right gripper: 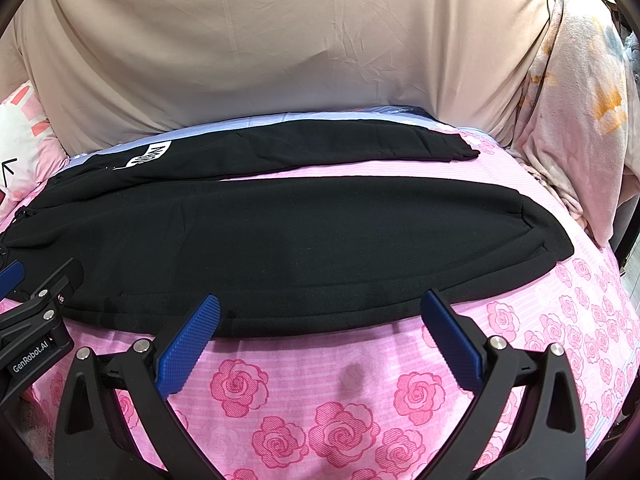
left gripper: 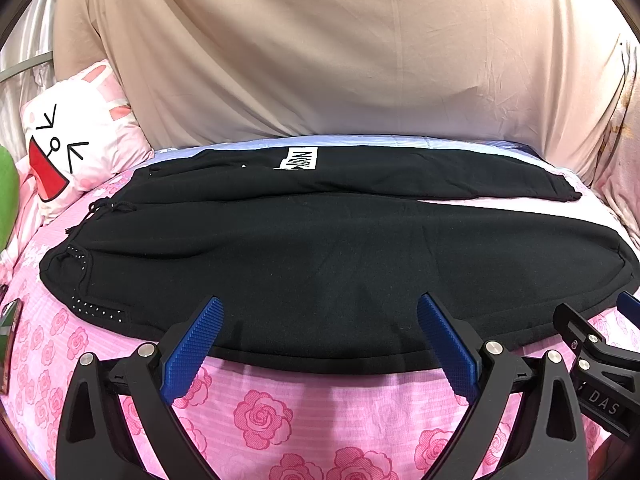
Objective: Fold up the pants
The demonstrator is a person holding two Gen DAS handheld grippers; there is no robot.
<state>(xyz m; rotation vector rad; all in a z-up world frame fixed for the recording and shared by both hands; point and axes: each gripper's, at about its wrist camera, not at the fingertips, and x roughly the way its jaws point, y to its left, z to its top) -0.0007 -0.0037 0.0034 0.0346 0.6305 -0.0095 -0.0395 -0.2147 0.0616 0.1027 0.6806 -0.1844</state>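
I have both grippers low at the near hem of the pants (left gripper: 320, 264), which lie flat across the bed (left gripper: 256, 408), waistband left, cuffs right. My left gripper (left gripper: 320, 332) stands with jaws wide apart and empty, tips over the near leg's edge toward the waist end; my right gripper (right gripper: 320, 332) is equally wide and empty, nearer the cuff. I judge that spacing lets me lift the near leg evenly. Beyond it the far leg lies splayed, ready to be covered. A pillow (left gripper: 76, 152) sits past the waistband.
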